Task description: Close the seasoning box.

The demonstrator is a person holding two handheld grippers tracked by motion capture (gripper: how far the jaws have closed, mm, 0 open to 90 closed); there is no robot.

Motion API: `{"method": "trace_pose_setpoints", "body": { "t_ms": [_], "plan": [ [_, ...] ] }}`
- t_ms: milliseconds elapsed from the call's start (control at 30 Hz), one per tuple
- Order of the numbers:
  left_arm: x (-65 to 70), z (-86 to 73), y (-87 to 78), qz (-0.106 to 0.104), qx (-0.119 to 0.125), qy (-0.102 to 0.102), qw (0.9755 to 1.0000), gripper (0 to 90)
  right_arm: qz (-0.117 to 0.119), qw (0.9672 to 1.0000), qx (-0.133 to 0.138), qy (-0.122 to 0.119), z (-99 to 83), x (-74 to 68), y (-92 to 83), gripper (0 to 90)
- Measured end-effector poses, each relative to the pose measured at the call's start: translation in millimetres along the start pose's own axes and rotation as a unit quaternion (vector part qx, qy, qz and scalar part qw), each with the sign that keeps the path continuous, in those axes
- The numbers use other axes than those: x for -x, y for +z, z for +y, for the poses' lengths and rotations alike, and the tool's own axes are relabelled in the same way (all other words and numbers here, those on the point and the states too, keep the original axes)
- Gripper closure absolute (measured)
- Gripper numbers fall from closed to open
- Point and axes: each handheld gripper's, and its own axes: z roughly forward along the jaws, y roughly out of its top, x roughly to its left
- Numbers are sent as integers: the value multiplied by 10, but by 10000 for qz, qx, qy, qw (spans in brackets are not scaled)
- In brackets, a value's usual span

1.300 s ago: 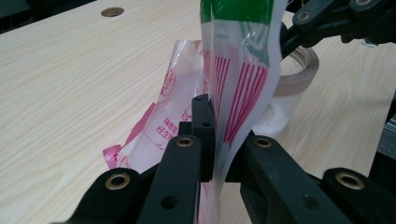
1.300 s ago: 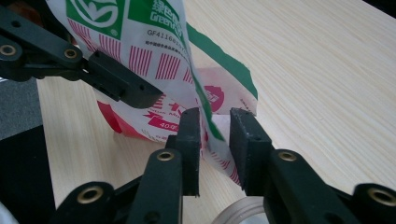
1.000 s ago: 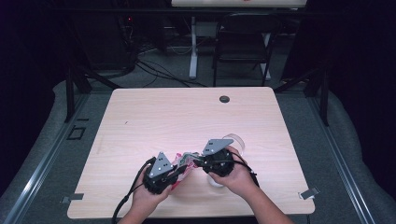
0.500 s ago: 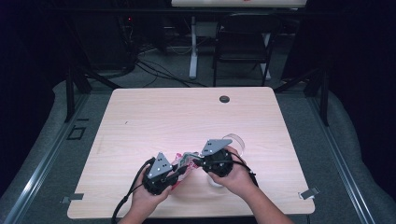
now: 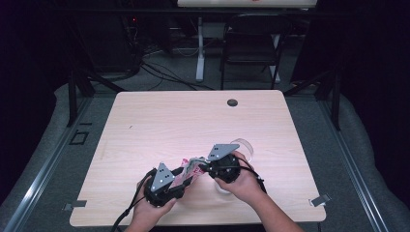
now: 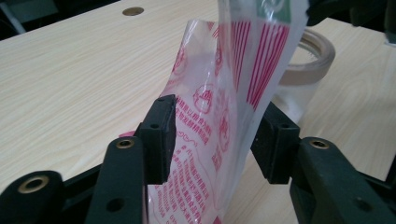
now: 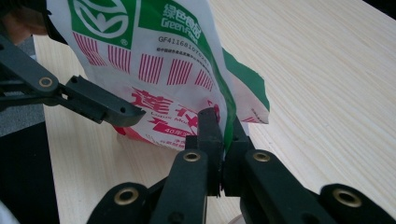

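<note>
— Plastic food packet (image 6: pixel 219 116), clear film printed in red and white with a green band at one end: where is it sitting?

— It is hanging just above the pale wooden table (image 5: pixel 159 121), near the front edge, stretched between the two tools.

— Is the right tool (image 7: pixel 218 122) gripping it?

— Yes, its jaws are pinching the packet's green-edged end tightly.

— And the left tool (image 6: pixel 215 140)?

— Its jaws have just been opening; the packet is passing between them, and the pads are standing off the film.

— Anything close by?

— A clear plastic jar (image 5: pixel 240 147) is lying right behind the right hand (image 5: pixel 244 181).
</note>
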Motion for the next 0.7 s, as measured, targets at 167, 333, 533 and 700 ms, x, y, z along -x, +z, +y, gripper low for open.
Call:
{"method": "trace_pose_setpoints", "body": {
  "t_ms": [167, 333, 533, 700],
  "plan": [
    [4, -56, 29, 61, -167, -110, 9998, 497, -2, 10000, 12, -5, 11, -6, 0, 897],
    [29, -135, 103, 319, -289, -133, 9990, 349, 20, 10000, 18, -17, 13, -7, -4, 898],
    [19, -260, 192, 552, -359, -220, 9976, 318, 58, 10000, 46, -20, 18, -13, -6, 898],
    [-22, -333, 253, 576, -459, -326, 9968, 306, 63, 10000, 49, -20, 14, -15, -12, 899]
  ]
}}
